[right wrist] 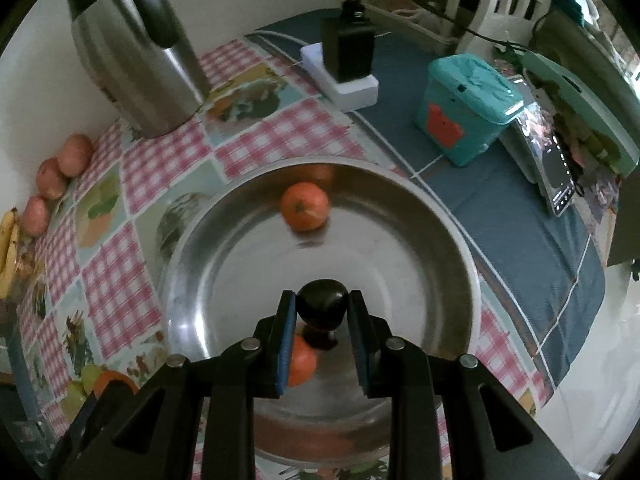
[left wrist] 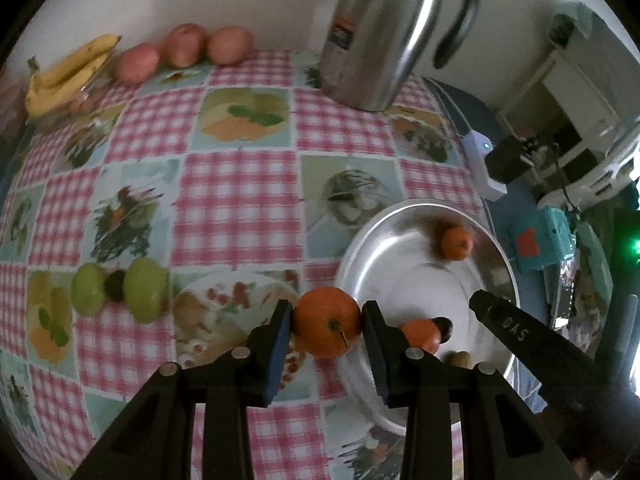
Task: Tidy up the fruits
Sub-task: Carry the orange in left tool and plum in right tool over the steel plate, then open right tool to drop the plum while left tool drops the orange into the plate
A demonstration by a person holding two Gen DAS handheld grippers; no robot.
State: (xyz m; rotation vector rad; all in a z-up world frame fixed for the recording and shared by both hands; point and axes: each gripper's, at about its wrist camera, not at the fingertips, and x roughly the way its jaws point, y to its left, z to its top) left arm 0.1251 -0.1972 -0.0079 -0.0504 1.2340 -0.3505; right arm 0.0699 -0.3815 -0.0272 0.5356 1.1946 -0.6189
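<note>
My left gripper (left wrist: 327, 312) is shut on an orange (left wrist: 327, 321), held above the checked tablecloth just left of a steel bowl (left wrist: 396, 264). My right gripper (right wrist: 322, 300) is shut on a small dark round fruit (right wrist: 323, 306) over the bowl's (right wrist: 240, 260) middle. One orange (right wrist: 305, 206) lies at the bowl's far side, another orange (right wrist: 300, 362) sits under the right gripper's left finger. In the left wrist view the far orange (left wrist: 457, 243), the near orange (left wrist: 422, 334) and a small brownish fruit (left wrist: 460, 359) show in the bowl.
Two green fruits (left wrist: 145, 290) with a dark one (left wrist: 116, 286) between them lie at the left. Bananas (left wrist: 68, 72) and three reddish apples (left wrist: 184, 44) line the back wall. A steel kettle (left wrist: 376, 36) stands behind the bowl. A teal box (right wrist: 464, 108) and a charger (right wrist: 348, 52) sit on the blue cloth to the right.
</note>
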